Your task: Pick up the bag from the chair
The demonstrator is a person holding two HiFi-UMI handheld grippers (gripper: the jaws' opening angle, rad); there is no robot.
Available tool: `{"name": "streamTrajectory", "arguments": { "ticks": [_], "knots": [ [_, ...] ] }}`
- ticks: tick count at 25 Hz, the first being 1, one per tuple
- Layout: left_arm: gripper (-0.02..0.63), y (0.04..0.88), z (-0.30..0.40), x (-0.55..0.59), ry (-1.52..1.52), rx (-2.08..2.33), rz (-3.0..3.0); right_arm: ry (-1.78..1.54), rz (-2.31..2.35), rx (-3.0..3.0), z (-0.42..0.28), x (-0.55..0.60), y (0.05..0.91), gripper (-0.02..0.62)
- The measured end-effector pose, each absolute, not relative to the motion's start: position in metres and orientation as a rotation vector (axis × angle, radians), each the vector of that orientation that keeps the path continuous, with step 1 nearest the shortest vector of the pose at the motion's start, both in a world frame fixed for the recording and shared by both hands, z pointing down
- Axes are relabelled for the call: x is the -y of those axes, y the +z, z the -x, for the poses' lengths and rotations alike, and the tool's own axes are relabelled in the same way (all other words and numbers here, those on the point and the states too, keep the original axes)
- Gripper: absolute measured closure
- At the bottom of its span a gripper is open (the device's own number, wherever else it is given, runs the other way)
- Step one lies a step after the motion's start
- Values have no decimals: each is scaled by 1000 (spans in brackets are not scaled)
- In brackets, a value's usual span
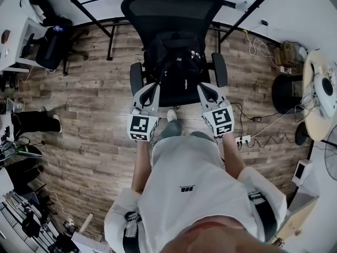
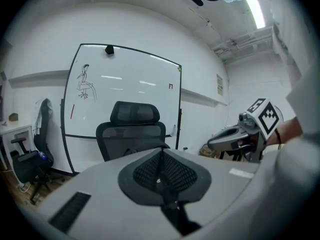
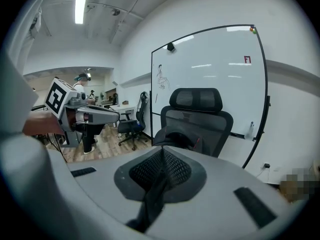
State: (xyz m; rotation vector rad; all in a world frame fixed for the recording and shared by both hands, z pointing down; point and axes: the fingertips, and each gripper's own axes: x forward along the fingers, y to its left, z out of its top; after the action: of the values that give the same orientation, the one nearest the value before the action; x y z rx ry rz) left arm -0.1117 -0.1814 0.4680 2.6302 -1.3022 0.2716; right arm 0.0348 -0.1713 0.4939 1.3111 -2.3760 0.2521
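Note:
A black bag (image 1: 174, 62) sits upright on the seat of a black mesh office chair (image 1: 171, 7). Both grippers are held level in front of the seat's near edge and touch nothing. My left gripper (image 1: 154, 88) points at the bag's left side with its jaws shut and empty. On the other side, my right gripper (image 1: 202, 88) is likewise shut and empty. In the left gripper view the shut jaws (image 2: 161, 153) cover most of the bag (image 2: 138, 148), below the chair back (image 2: 134, 115). The right gripper view shows the bag (image 3: 175, 136) just beyond the shut jaws (image 3: 163, 153).
A whiteboard (image 2: 125, 84) on a black stand is behind the chair. A second chair (image 1: 52, 44) stands by a desk at the far left. Cables and a power strip (image 1: 243, 139) lie on the wood floor at right, near a round table (image 1: 316, 96).

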Motion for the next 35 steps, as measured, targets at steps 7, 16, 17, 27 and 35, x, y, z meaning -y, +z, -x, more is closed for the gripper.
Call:
{"name": "streamTrajectory", "arguments": {
  "ticks": [7, 16, 17, 27, 35],
  "knots": [
    [609, 482, 115, 212, 296, 1227, -2657, 229, -1357, 2316, -32, 200, 503, 598],
    [589, 508, 116, 244, 315, 1204, -2631, 244, -1366, 2240, -43, 224, 527, 584],
    [578, 511, 116, 247, 320, 1206, -2625, 244, -1366, 2234, -45, 228, 530, 581],
    [522, 549, 106, 280, 404, 1232, -2564, 292, -1354, 2209, -67, 265, 568, 557],
    [520, 588, 101, 305, 491, 1268, -2479, 357, -1324, 2206, -81, 293, 600, 548]
  ]
}}
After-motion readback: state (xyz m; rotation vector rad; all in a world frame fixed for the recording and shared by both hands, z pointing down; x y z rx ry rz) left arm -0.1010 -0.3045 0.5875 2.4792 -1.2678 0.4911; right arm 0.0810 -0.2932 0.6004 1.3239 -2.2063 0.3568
